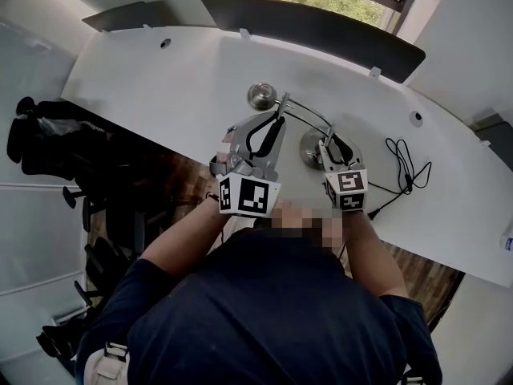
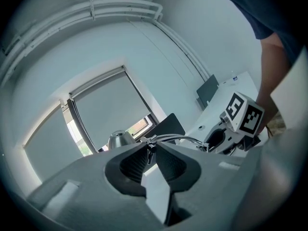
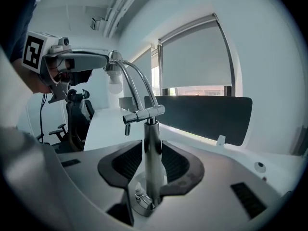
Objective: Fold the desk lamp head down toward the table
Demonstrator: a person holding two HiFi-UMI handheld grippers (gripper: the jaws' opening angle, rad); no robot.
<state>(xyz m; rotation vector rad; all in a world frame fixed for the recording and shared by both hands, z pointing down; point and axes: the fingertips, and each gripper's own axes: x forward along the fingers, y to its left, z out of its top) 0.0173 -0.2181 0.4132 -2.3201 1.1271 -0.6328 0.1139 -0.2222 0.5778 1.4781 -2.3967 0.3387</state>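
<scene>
A chrome desk lamp stands on the white desk (image 1: 160, 87): round base (image 1: 309, 152), thin double arm, small dome head (image 1: 261, 95). My left gripper (image 1: 278, 121) is shut on the top end of the lamp arm (image 2: 179, 138), just behind the head (image 2: 119, 139); its tips (image 2: 150, 147) pinch the joint there. My right gripper (image 1: 325, 147) sits low at the base. In the right gripper view its jaws (image 3: 153, 153) stand wide on either side of the upright post (image 3: 153, 126) and do not clamp it. The left gripper (image 3: 72, 61) shows up high at the arm's end.
A black cable (image 1: 405, 167) lies coiled on the desk right of the lamp. A dark divider panel (image 1: 321, 26) runs along the desk's far edge under the window. Black office chairs (image 1: 48, 139) stand on the floor to the left.
</scene>
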